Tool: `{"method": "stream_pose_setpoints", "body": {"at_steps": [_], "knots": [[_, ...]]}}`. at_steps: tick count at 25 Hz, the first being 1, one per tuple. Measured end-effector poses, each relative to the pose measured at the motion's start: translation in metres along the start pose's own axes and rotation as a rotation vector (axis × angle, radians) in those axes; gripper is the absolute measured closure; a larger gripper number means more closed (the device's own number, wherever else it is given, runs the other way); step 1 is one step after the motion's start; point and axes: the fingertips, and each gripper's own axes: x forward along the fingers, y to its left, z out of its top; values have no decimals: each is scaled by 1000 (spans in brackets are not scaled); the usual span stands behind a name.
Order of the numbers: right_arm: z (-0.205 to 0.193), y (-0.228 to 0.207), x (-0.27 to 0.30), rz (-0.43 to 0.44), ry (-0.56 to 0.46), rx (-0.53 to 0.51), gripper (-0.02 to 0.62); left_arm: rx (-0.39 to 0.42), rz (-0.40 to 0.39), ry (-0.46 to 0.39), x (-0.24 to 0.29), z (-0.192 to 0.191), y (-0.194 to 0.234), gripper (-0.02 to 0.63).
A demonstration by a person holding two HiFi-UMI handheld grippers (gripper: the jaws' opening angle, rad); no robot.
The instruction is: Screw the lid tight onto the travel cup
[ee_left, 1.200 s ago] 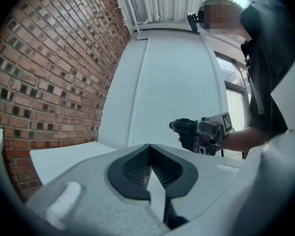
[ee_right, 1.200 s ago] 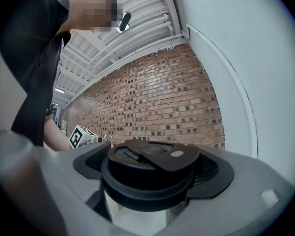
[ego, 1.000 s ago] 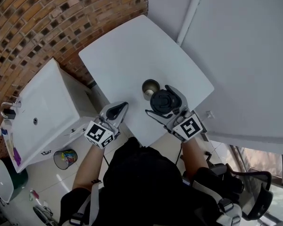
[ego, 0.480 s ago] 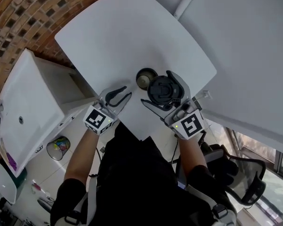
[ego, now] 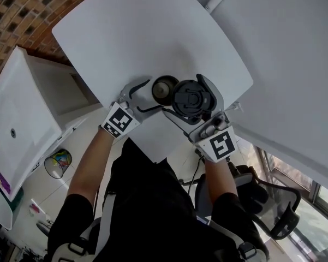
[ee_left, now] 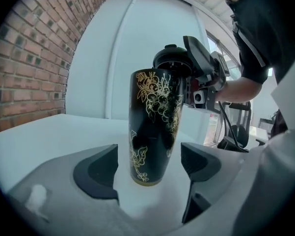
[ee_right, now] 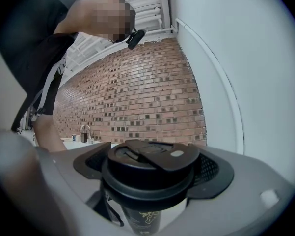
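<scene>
A black travel cup (ee_left: 154, 127) with gold flowers stands upright on the white table (ego: 153, 31), its mouth (ego: 165, 89) uncovered. My left gripper (ee_left: 149, 168) has just been opening. It now straddles the cup's lower part with both pads clear of it. In the head view the left gripper (ego: 151, 96) sits at the cup's left. My right gripper (ee_right: 152, 168) is shut on the black lid (ee_right: 149, 163), one jaw on each side. It holds the lid (ego: 192, 99) level, just right of the cup's rim and above it. The lid (ee_left: 173, 63) shows behind the rim.
A white cabinet with a sink (ego: 22, 119) stands left of the table against the brick wall (ego: 16, 4). A bin (ego: 57, 162) is on the floor below it. An office chair (ego: 273, 206) is at the lower right. A white wall runs behind the table.
My left gripper has come down and in from the table's near edge to the cup, and its jaws have gone from shut to wide apart. The right gripper with the lid has edged closer to the cup.
</scene>
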Motion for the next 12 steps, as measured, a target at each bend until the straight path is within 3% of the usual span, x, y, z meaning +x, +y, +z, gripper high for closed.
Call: {"method": "stream_pose_setpoints", "body": {"at_steps": [3,7,12], "knots": [[-2,0,1,21,-3,1,107,20,-14,-14,11,0,-5,195],[-7,4,3,28,-3,-28,107,-47,-18,-64,21,-2,-8,198],[-14,4,0,27,-13,-28,108,-40,-32,-105,30,12,-15,201]]}}
